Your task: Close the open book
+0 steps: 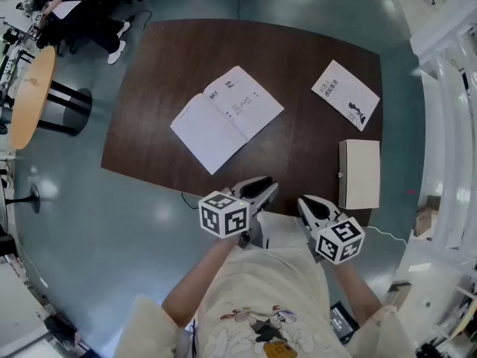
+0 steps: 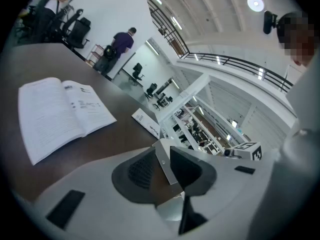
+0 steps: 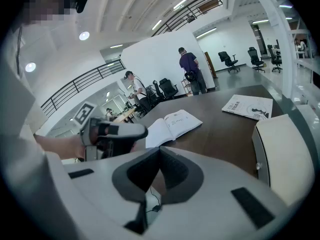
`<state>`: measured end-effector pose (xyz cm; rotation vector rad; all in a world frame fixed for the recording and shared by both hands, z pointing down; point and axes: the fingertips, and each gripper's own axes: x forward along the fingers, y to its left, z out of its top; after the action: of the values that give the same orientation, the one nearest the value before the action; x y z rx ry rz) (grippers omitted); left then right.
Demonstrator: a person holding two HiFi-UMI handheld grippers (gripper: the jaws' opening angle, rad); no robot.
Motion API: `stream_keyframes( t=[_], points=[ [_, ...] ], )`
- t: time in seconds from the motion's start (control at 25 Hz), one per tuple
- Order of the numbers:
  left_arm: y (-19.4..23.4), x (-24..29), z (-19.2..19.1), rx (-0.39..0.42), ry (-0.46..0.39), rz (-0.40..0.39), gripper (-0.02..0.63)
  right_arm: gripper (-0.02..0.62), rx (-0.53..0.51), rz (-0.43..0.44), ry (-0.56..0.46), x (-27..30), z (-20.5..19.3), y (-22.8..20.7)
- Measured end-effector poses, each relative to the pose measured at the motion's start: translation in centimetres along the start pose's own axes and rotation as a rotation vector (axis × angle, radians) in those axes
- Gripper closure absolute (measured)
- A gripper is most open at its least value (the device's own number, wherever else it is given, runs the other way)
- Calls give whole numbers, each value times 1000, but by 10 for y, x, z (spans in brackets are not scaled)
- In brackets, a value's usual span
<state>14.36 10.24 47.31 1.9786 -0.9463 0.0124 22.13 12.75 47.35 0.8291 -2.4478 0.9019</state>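
An open book with white pages lies flat in the middle of the dark brown table. It also shows in the left gripper view and the right gripper view. Both grippers hover at the table's near edge, well short of the book. My left gripper is open, and only bare table shows between its jaws. To its right, my right gripper is shut on nothing.
A closed white booklet lies at the table's far right. A cream box stands near the right front corner, close to my right gripper. A round wooden table stands off to the left. People stand in the background.
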Motion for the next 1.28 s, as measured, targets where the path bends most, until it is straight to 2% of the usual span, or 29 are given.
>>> stream_keyframes(
  t=[0.12, 0.2, 0.36, 0.48, 0.68, 0.88, 1.08, 1.28],
  points=[
    [0, -78, -36, 5, -53, 72, 563, 589, -4, -17, -23, -4, -23, 43],
    [-10, -124, -60, 37, -79, 104, 598, 589, -22, -30, -35, -11, -42, 75],
    [-41, -197, -108, 117, -112, 143, 600, 589, -81, -49, -49, -27, -80, 137],
    [-60, -232, -138, 153, -128, 147, 600, 589, -116, -55, -59, -39, -101, 175],
    [-88, -260, -193, 115, -122, 106, 600, 589, -109, -28, -72, -60, -133, 223],
    [-114, -268, -230, 92, -92, 74, 601, 589, -79, -33, -55, -78, -157, 237],
    [-128, -279, -226, 71, -135, 88, 601, 588, -44, -38, -45, -98, -174, 240],
    [-132, -288, -216, 92, -167, 72, 600, 588, 2, -49, -69, -99, -182, 235]
  ],
)
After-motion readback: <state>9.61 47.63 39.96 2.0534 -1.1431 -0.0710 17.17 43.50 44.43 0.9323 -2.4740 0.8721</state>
